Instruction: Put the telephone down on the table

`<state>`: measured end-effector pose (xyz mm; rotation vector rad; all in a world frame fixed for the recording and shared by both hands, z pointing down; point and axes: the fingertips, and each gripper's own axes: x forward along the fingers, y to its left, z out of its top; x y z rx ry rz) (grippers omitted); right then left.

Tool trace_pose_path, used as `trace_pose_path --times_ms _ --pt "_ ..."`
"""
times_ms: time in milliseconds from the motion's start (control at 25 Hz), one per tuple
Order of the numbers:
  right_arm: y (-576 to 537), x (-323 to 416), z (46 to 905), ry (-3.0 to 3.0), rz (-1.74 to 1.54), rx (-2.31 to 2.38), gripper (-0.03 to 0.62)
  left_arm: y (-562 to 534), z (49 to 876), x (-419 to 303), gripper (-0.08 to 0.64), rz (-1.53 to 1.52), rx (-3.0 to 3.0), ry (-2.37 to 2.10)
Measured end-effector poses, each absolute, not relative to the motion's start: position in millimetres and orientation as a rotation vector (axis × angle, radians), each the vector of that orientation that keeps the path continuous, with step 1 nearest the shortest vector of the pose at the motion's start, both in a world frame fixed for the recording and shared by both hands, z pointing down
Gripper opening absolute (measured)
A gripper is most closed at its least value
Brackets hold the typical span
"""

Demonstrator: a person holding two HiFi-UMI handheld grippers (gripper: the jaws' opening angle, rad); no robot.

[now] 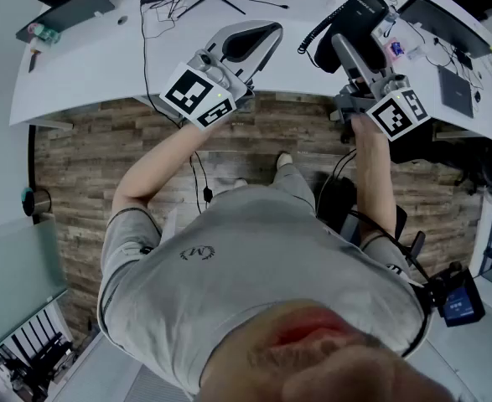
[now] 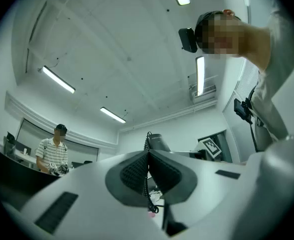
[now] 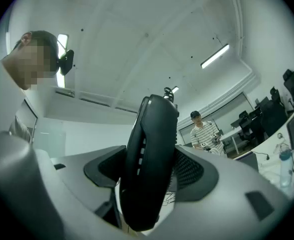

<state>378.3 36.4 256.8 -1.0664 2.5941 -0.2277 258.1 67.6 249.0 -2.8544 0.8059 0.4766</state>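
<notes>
Telephone handset (image 3: 149,164), black, clamped between right gripper's (image 1: 351,47) jaws above white desk's (image 1: 86,69) near edge; left gripper (image 1: 256,42) closed, empty.

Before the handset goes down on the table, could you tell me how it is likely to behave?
The handset looks like rigid, smooth plastic, held on edge by the right gripper, so it may pivot or slip. Its coiled cord looks springy and will probably tug it once released. Its curved edge suggests it could rock on the table.
</notes>
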Motion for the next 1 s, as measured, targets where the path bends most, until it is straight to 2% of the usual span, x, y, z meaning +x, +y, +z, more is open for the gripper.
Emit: trace_pose_path --times_ms 200,440,1000 --pt "55.5 357.7 270.5 2.631 -0.319 -0.994 0.302 84.7 249.4 260.5 0.011 0.501 -2.842 0.814" --pt "98.4 355.5 252.9 2.645 -0.280 -0.956 0.302 125.3 238.9 275.2 0.011 0.452 -2.853 0.795" --pt "91.2 342.1 311.9 2.632 -0.504 -0.750 0.302 138.4 317.4 270.9 0.011 0.242 -2.946 1.024"
